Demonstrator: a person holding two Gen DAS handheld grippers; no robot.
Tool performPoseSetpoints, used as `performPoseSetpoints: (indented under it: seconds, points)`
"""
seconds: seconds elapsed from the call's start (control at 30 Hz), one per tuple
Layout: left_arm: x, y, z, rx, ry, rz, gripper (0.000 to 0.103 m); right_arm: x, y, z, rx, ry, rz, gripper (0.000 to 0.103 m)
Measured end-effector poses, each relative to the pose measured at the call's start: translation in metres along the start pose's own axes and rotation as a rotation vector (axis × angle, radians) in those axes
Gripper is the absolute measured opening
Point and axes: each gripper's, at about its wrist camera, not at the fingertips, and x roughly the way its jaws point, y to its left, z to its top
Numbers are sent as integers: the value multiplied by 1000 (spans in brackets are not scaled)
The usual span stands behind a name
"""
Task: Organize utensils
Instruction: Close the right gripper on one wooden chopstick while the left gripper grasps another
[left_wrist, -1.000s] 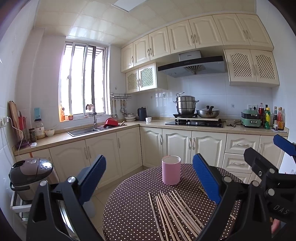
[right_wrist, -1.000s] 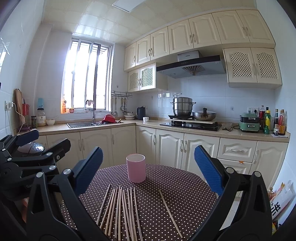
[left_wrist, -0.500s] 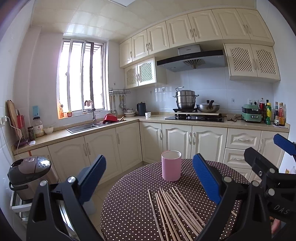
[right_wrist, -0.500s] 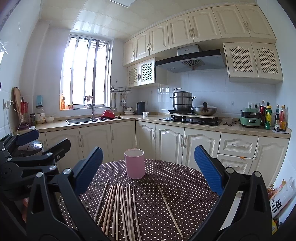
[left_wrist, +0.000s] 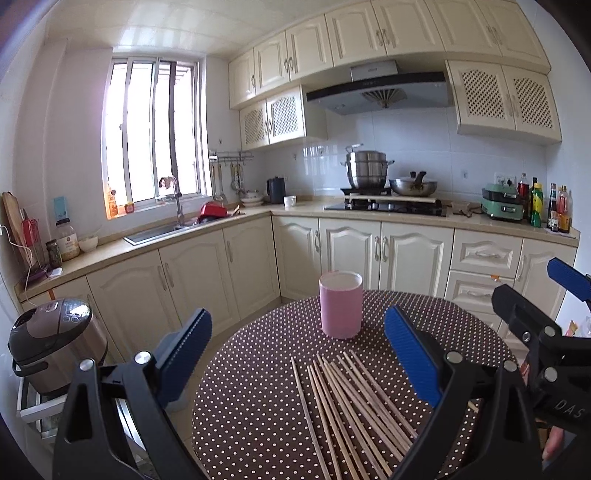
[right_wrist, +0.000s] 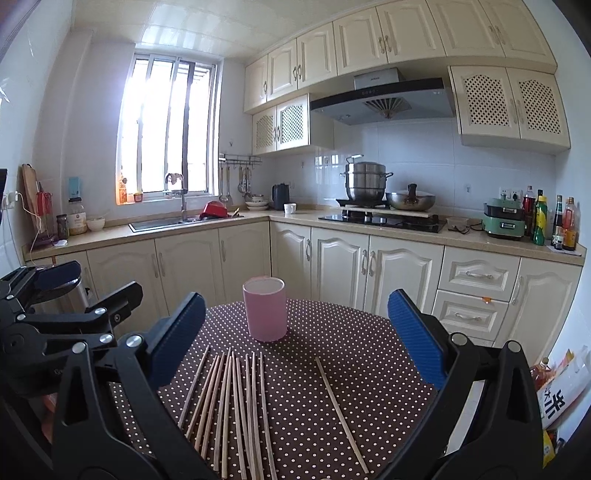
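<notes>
**Chopsticks spread on the dotted table, both grippers held wide above them**

A bunch of wooden chopsticks (right_wrist: 236, 402) lies flat on the round table (right_wrist: 369, 369), which wears a brown cloth with white dots. The sticks lie roughly side by side, some touching or crossing. One single chopstick (right_wrist: 340, 410) lies apart from the bunch, to its right in the right wrist view. Beyond the sticks, nearer the far edge of the table, a pink cup (right_wrist: 264, 309) stands upright, well clear of them; what is inside cannot be seen.

The left gripper (left_wrist: 297, 350) hangs above the near part of the table with its blue fingers spread wide, gripping nothing. The right gripper (right_wrist: 295, 332) is likewise spread wide and empty, the cup and sticks showing between its fingers. Each gripper shows at the edge of the other's view.

Behind the table run cream cabinets (right_wrist: 340, 266), a counter with a sink (right_wrist: 159, 223), and a stove bearing a steel pot (right_wrist: 365, 181).
</notes>
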Motion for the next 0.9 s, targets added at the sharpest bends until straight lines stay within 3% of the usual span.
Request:
performPoseSetpoints:
  seconds: [0.3,0.5,0.63,0.9]
  points:
    - [57,16,-19,-30,172,-3,93,46,-18,-26,20,145,-30,97]
    - [113,28,-49,-46,391,-83,93,77,-38,-49,29,259,-78,97]
    - [153,26,-76,-8,505,-49,93,97,-54,-66,34,344,-103,97]
    - [199,27,-94,-7,620,-38,93,145,-73,-98,30,575,-19,97]
